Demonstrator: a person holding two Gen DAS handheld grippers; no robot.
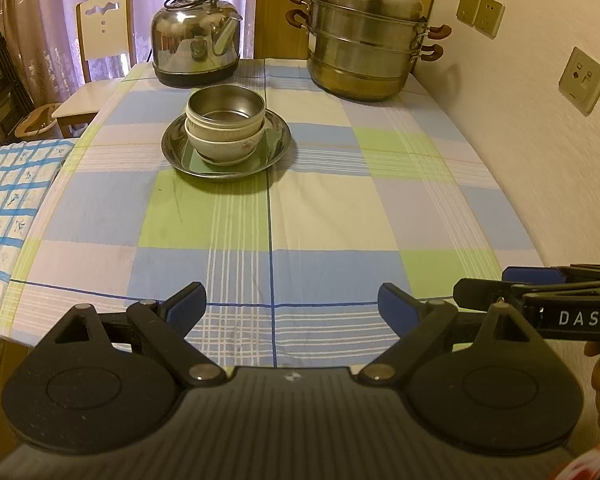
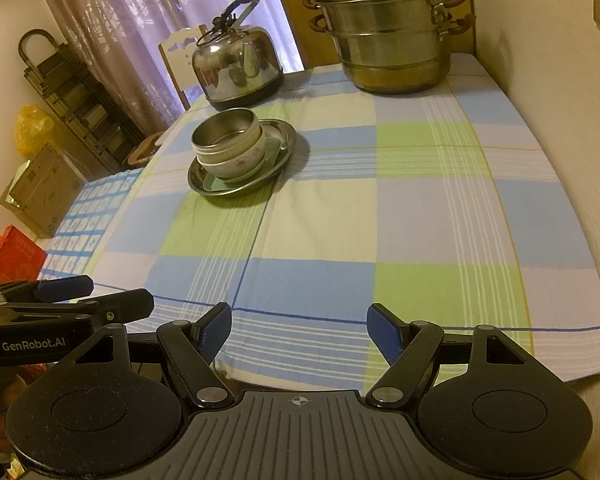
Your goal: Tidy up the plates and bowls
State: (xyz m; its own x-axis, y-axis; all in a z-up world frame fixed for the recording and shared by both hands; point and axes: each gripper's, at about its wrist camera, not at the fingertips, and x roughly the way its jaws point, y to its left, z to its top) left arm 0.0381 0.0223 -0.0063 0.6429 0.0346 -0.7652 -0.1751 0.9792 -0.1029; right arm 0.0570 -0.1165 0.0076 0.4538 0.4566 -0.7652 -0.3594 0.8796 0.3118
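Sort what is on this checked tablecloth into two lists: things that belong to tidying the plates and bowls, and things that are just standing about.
Belongs to the job:
- round steel plate
- small green dish lying on it
- white floral ceramic bowl
- steel bowl nested on top

Just standing about:
- shiny steel kettle
- tiered steel steamer pot
- white wooden chair

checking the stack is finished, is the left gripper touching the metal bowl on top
Apart. The left wrist view shows the left gripper with jaws open over bare tablecloth, and the metal bowl sits far across the table.
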